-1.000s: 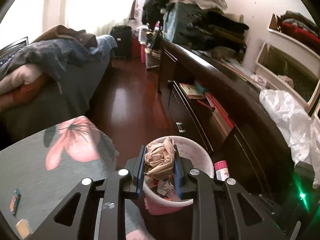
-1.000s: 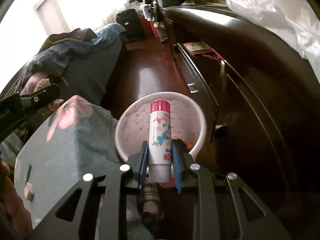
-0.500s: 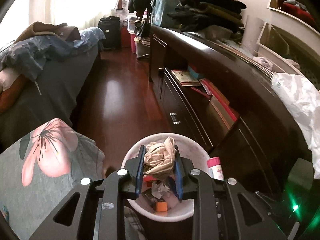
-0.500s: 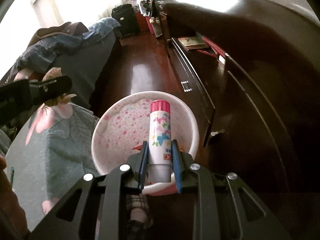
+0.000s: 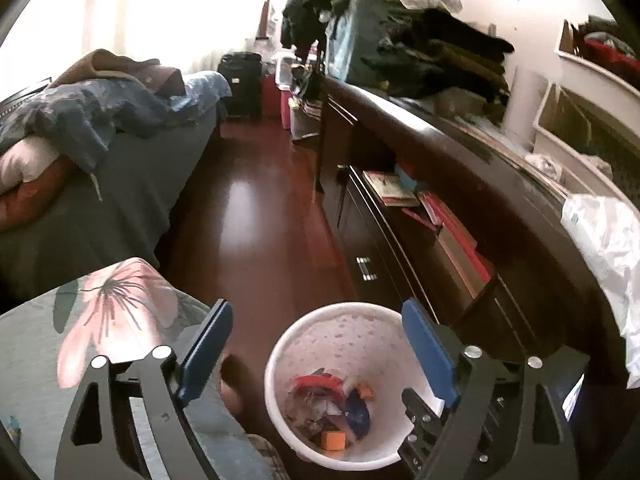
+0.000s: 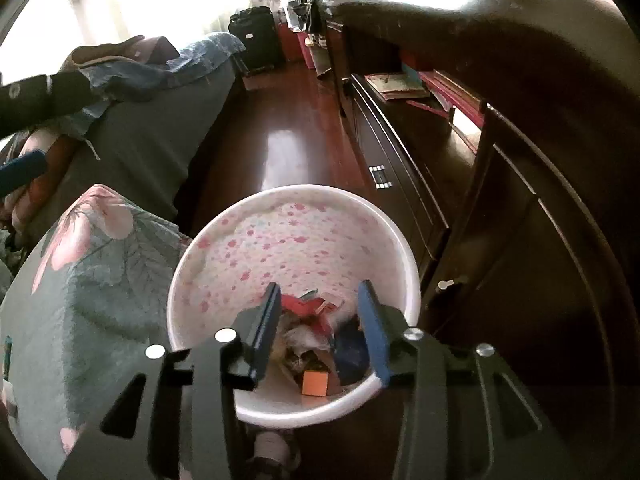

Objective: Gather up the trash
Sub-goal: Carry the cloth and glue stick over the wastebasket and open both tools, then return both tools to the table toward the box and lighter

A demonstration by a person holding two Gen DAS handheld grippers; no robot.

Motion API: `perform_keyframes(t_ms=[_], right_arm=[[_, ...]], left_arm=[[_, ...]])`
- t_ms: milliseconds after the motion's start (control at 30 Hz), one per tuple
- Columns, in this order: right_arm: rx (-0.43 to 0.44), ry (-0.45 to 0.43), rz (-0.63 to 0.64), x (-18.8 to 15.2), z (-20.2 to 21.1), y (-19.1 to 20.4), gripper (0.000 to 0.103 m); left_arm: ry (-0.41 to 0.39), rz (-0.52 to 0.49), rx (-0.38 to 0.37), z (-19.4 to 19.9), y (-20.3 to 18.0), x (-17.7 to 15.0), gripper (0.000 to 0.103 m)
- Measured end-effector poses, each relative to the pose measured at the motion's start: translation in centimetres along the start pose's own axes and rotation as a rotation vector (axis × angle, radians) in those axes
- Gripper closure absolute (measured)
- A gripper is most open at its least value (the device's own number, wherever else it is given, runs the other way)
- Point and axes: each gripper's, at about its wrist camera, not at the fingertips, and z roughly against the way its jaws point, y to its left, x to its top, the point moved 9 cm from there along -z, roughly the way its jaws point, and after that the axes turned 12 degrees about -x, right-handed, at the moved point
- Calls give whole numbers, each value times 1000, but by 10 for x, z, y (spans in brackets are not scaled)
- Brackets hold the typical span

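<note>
A white waste bin with pink flower print (image 5: 280,364) (image 6: 296,236) stands on the dark wood floor between a flowered cushion and a dark cabinet. It holds mixed trash (image 5: 328,404) (image 6: 312,336), with an orange block (image 6: 315,383) among it. My left gripper (image 5: 316,344) is wide open and empty, above the bin. My right gripper (image 6: 318,320) is open and empty, its blue pads just over the bin's rim. The left gripper's blue pad shows at the left edge of the right wrist view (image 6: 22,168).
A grey-green cushion with a pink flower (image 5: 116,312) (image 6: 88,264) lies left of the bin. A long dark cabinet (image 5: 448,184) (image 6: 520,128) with open book shelves runs along the right. A bed with bedding (image 5: 92,128) is at left. A white plastic bag (image 5: 604,248) lies on the cabinet top.
Both grippers have opened. The crumpled paper has left the left gripper and the glue stick has left the right gripper. Both grippers sit closer over the bin.
</note>
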Motion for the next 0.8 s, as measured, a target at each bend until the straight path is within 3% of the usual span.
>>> perform_keyframes(t_ms=[367, 533, 800], right_arm=[[21, 6, 5, -19, 46, 13, 38], [46, 10, 4, -27, 71, 24, 34], [120, -10, 90, -42, 116, 62, 28]], left_arm=[[-55, -7, 73, 54, 13, 0, 11], [-62, 10, 101, 81, 26, -9, 10], [-54, 101, 218, 139, 74, -52, 6]])
